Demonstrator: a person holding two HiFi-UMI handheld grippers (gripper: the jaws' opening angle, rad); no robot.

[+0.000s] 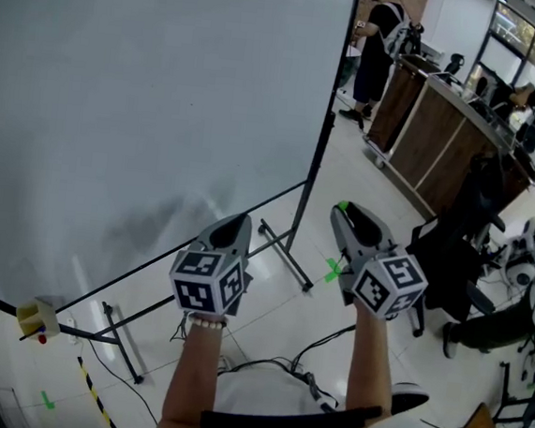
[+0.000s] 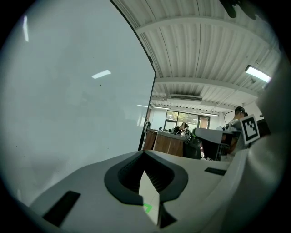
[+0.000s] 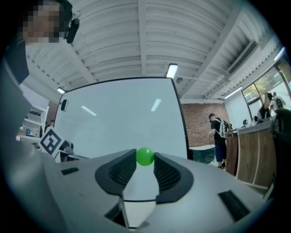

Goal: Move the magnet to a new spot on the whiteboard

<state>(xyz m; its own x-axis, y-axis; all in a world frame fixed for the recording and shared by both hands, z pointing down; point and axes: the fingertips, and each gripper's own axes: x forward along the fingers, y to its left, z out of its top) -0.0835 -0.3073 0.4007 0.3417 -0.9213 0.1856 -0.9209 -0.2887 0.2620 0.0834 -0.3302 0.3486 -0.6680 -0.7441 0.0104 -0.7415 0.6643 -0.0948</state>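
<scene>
Magnet (image 3: 145, 156): small green ball, pinched between the very tips of the right gripper (image 3: 145, 159). One dark ribbed pad bears on each side of it. The top of the ball stands proud of the jaw tips.

Orientation: it looks round from both the right gripper view and the head view. No long axis or pointing direction can be made out.

Right gripper is closed on the magnet, with a gap between the pads behind the ball. In the head view the magnet (image 1: 343, 206) shows as a green dot at the front end of this gripper (image 1: 346, 210). It lies past the right edge of the whiteboard (image 1: 146, 103), clear of the board face and over the pale floor (image 1: 334, 309).

From the right gripper's own view the whiteboard (image 3: 122, 118) lies ahead of the jaws and apart from the magnet.

Left gripper (image 2: 144, 154): jaw tips meet, nothing between them. Floor with a scrap of green tape (image 2: 147, 208) shows through the slot nearer the body. In the head view the left gripper (image 1: 239, 221) sits left of the right gripper, near the whiteboard's lower right part.

A wooden counter (image 1: 435, 130) stands beyond the right gripper.
</scene>
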